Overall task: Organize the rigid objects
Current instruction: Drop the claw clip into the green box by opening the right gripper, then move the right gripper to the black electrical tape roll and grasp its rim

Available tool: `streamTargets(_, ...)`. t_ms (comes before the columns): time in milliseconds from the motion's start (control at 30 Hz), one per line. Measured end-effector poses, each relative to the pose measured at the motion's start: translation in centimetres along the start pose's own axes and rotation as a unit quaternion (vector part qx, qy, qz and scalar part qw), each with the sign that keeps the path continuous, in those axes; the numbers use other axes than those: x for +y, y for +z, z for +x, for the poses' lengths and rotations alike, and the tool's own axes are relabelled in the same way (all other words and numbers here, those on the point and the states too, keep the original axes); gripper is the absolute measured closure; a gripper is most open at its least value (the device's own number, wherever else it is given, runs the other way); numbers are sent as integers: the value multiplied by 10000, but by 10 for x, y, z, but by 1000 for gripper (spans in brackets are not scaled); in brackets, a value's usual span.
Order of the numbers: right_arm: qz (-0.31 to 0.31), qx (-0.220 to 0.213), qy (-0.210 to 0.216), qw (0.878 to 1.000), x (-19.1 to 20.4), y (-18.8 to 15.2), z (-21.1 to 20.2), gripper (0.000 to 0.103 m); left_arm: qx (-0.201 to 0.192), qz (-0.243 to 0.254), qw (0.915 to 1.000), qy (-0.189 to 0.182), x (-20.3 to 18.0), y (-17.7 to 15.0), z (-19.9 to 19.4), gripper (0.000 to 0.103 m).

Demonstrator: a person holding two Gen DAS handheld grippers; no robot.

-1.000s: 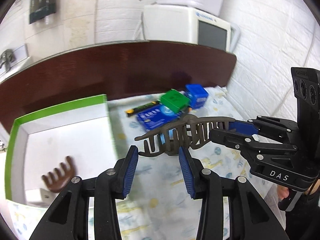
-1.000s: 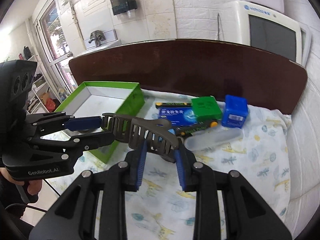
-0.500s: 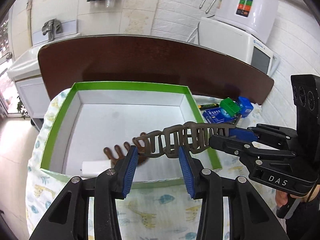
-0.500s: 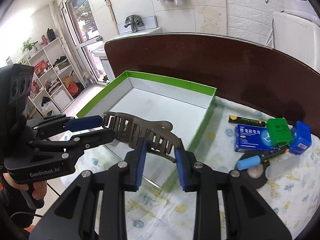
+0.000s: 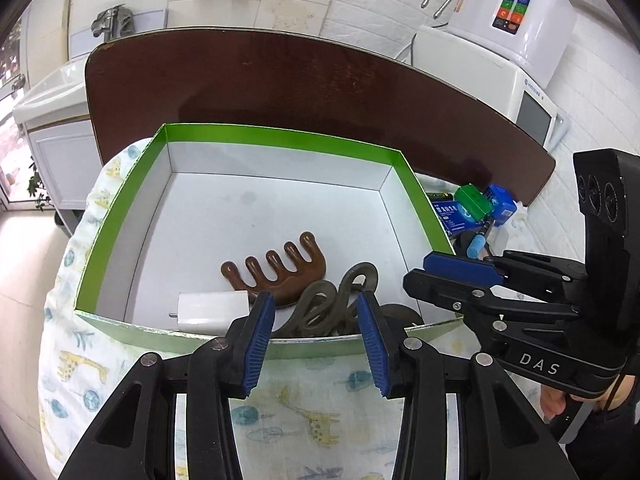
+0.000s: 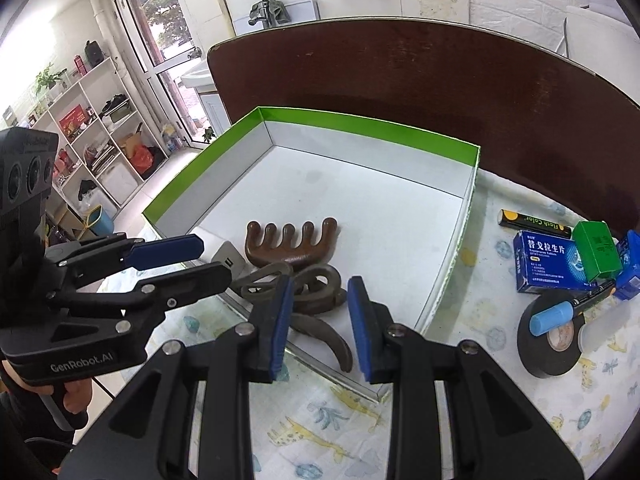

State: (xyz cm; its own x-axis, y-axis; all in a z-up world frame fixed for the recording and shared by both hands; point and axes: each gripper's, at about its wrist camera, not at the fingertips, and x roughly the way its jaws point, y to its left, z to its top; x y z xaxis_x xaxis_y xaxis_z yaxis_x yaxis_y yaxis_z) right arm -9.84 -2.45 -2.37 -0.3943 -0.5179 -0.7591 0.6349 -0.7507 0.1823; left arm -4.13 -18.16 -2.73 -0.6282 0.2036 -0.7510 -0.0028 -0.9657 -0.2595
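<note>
Now the hair claw clip (image 6: 308, 292) is lying released in the green box (image 5: 280, 136), near edge, beside the wooden comb (image 5: 280, 276); left claw (image 5: 316, 332) and right claw (image 6: 318, 324) are both hanging spread, empty. Remaining clutter is waiting right.

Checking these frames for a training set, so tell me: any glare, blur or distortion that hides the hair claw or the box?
Left wrist view: sharp, evenly lit; fisheye bows the green box rim; the hair claw is partly behind the near wall. Right wrist view: bright window glare at upper left only; hair claw crisp between the right tool's fingers; soft shadows, no motion blur.
</note>
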Motion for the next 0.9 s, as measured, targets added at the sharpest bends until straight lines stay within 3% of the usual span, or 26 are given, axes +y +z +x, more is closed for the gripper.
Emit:
streamTargets(167,190,-180,-187,9995,-19,-4,-21,74,-36,14,10000,-69,-9,5,0,61)
streamTargets(300,497,-373,-593,9963,-47,-12,-45,74,-83,180,9997,-168,-28,10,-1,61)
streamTargets(467,1256,-390,-1127,9849,-102,-33,-68,74,-109,417,9986,-315,-58,18,0,61)
streamTargets(600,1523,-195,-1528,9763,-136,-52,-74,73,-62,593,9973,-439,-86,21,7,61)
streamTargets(900,2263,7,-1373,9643,-182,-68,-54,72,351,917,9931,-642,-151,19,34,61)
